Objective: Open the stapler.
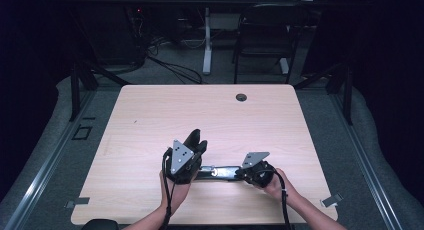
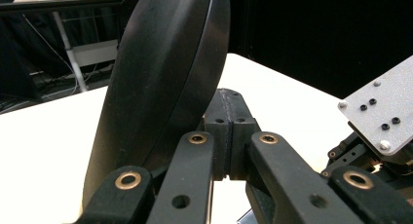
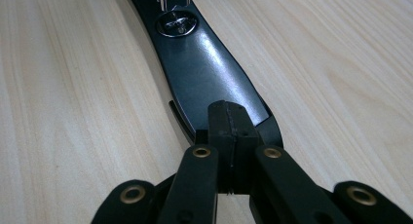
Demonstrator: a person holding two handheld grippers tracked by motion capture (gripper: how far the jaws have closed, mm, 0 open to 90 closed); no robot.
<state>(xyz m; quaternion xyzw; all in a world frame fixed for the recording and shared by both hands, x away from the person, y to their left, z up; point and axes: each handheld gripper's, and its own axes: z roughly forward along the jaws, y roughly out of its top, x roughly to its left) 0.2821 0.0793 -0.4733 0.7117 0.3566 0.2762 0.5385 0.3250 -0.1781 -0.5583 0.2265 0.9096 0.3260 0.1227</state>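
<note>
A glossy black bar with a silver rivet lies flat on the wooden table, between my two grippers. My right gripper points left along it. In the right gripper view its jaws are shut, pads together, over the near end of the black bar. Whether they pinch it I cannot tell. My left gripper points away and right, held in a hand. Its jaws are shut with nothing between them. A large black curved oval part stands upright against their left side.
A round cable hole sits near the table's far edge. A black chair and a white desk leg stand on the floor beyond. Metal clips hang at the near corners. The right gripper's grey plate is at the right of the left gripper view.
</note>
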